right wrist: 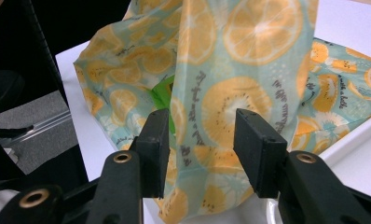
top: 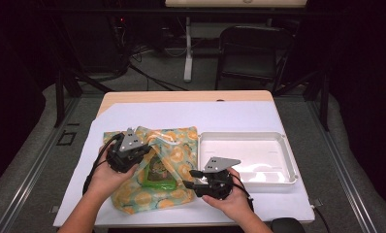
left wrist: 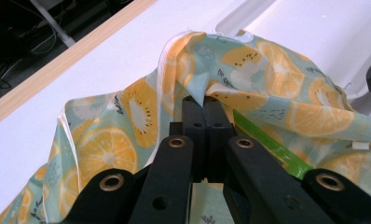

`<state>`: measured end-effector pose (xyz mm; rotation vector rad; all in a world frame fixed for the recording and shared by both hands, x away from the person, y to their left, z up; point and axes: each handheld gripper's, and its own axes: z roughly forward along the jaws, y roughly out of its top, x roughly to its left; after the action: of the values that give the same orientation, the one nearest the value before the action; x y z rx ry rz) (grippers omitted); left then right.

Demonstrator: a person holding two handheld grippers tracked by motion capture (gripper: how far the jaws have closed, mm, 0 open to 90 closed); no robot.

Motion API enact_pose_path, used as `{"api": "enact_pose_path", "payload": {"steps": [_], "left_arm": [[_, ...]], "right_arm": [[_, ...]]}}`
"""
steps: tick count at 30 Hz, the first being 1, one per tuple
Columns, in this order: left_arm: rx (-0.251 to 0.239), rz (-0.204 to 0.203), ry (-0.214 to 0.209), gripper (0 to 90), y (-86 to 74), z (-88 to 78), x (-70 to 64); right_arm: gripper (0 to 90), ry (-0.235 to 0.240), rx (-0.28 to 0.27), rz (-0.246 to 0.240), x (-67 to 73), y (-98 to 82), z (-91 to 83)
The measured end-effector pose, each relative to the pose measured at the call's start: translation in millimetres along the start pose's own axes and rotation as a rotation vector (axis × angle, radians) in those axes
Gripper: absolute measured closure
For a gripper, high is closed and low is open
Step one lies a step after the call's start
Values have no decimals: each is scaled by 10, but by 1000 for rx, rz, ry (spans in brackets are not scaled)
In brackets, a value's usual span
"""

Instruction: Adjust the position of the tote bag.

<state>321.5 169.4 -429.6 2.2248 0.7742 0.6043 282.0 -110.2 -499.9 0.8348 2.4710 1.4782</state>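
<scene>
Nearest the person, the right gripper (top: pixel 190 178) is hanging with its jaws spread wide and nothing pinched between them. In the right gripper view the citrus-print bag (right wrist: pixel 230 88) is standing just beyond the two pads, a raised fold of it lined up with the gap. That looks like a claw being readied to take a second hold on the fabric, probably the opposite lip of the mouth.

A little farther off, up and to the left of that claw, the left gripper (top: pixel 141 151) is pressing its jaws together on a pinch of the bag's edge. In the left gripper view the cloth is gathering into the closed tips and falling away on both sides like a tent, so the fabric is being held up off the white mat (top: pixel 181 114). Lifting one lip this way is likely meant to open the bag.

Under the raised cloth, just below and right of the left claw, a green packet (top: pixel 157 174) is lying inside the bag, showing through the opening.

Beyond the right claw, just past its far side, the white tray (top: pixel 288 162) is sitting empty with the bag's edge touching its near left wall, plausibly waiting to receive the packet.
</scene>
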Motion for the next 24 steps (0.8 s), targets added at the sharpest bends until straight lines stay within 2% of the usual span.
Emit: {"api": "enact_pose_path", "payload": {"steps": [5,8,11,12,17,20,24], "left_arm": [[21,18,-4,900,113,40,70],[31,8,-12,900,176,53,137],[41,-10,-36,900,286,71,225],[41,-19,-34,900,304,81,225],[87,10,-12,900,410,135,260],[106,5,-4,900,504,183,281],[127,17,6,900,580,223,295]], "right_arm": [[561,-2,3,6,4,-4,13],[561,-7,6,-1,8,-3,11],[561,-15,12,-11,16,-1,8],[561,-16,13,-11,17,-2,10],[568,-16,32,-25,20,4,22],[584,-20,40,-39,42,29,29],[608,10,52,-42,61,98,15]]}}
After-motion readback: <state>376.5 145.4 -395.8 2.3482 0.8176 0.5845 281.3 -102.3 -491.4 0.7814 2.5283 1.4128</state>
